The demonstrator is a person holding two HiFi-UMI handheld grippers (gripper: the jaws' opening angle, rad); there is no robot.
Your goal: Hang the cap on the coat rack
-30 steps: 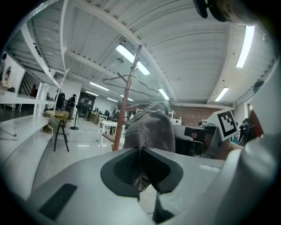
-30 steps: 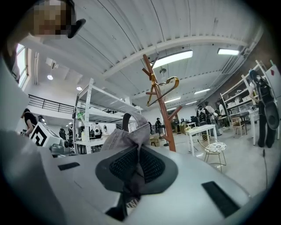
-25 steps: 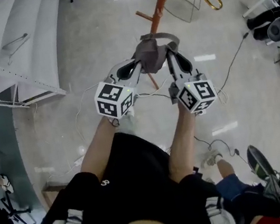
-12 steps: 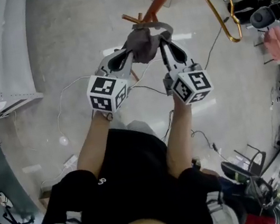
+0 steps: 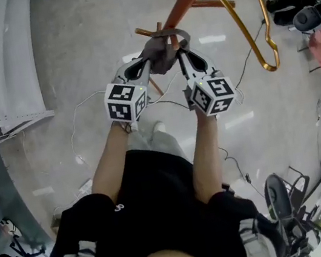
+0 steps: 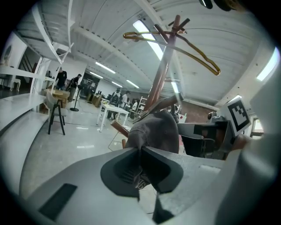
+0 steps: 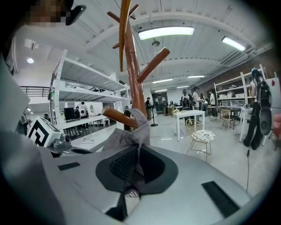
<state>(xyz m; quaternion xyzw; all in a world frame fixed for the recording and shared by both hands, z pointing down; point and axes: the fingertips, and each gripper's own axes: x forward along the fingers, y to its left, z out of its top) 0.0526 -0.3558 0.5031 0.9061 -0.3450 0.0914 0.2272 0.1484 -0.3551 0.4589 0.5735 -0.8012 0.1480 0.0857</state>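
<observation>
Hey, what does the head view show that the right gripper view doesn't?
Head view only: the person's arms, black shirt, floor cables, and the left claw gripping the grey cap. Right gripper view only: a white table and a wire chair beyond. Both: the right claw shut on the cap, held at a peg of the orange coat rack.

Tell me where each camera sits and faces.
Head view: on the head, looking steeply down: forearms, left tool, right tool, cap, coat rack.
Left gripper view: rides left tool, faces up the rack; jaws pinch cap.
Right gripper view: rides right tool, faces a rack peg; jaws pinch cap.
All share cap and rack.
</observation>
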